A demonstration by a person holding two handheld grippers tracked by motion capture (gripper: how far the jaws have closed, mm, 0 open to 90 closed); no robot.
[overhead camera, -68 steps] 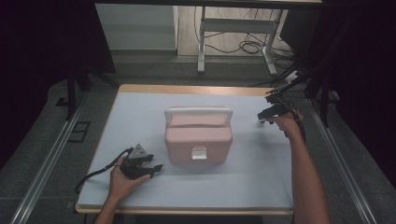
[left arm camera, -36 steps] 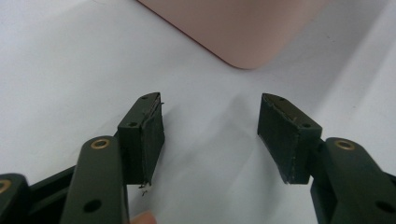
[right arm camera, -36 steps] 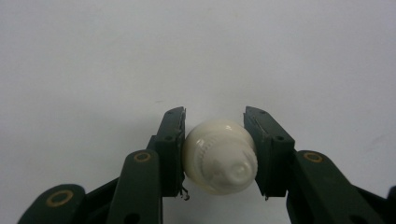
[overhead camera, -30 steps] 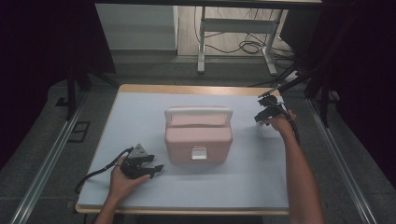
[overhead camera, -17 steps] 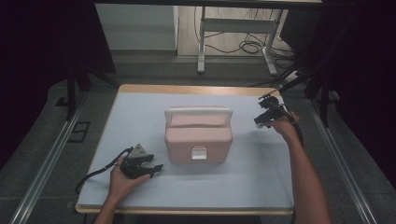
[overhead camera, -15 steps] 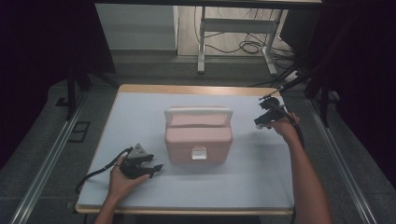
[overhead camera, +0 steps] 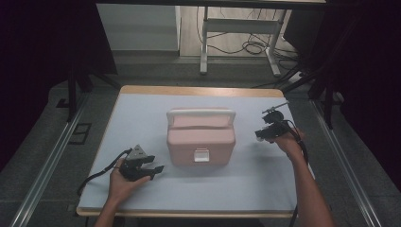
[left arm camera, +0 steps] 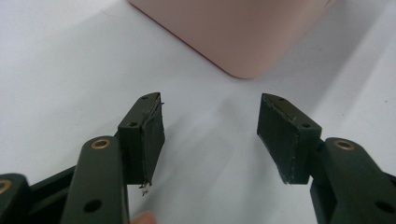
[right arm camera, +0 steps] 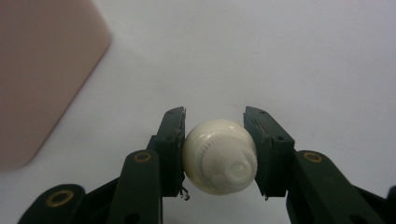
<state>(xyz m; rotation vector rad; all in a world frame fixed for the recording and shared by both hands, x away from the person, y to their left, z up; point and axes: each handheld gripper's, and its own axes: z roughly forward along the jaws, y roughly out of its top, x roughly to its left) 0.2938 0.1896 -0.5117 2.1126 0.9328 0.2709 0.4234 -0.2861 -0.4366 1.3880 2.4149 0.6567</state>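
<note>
From the high view we're looking down on a desk (overhead camera: 142, 113) with a pale cover, and a pink lidded box (overhead camera: 201, 139) sits near the middle, white handle folded along its far edge and a small white latch on the front. Lid's shut, so we can't tell what's in it, and we can't spot any readable label or writing on it. The left gripper (overhead camera: 150, 169) rests on the desk just off the box's front left corner, with its fingers apart. The right gripper (overhead camera: 259, 134) is off to the box's right, near the desk's right edge.

In the left gripper view, we see the two black fingers (left arm camera: 144, 135) spread wide with nothing between them, just bare desk cover, and a rounded corner of the pink box ahead.

In the right gripper view, the fingers (right arm camera: 170, 149) are clamped on a small white ball-shaped thing (right arm camera: 219, 155) with a ribbed ring and a little nub facing us. It's pinched from both sides over the desk, with the pink box off to the left.
</note>
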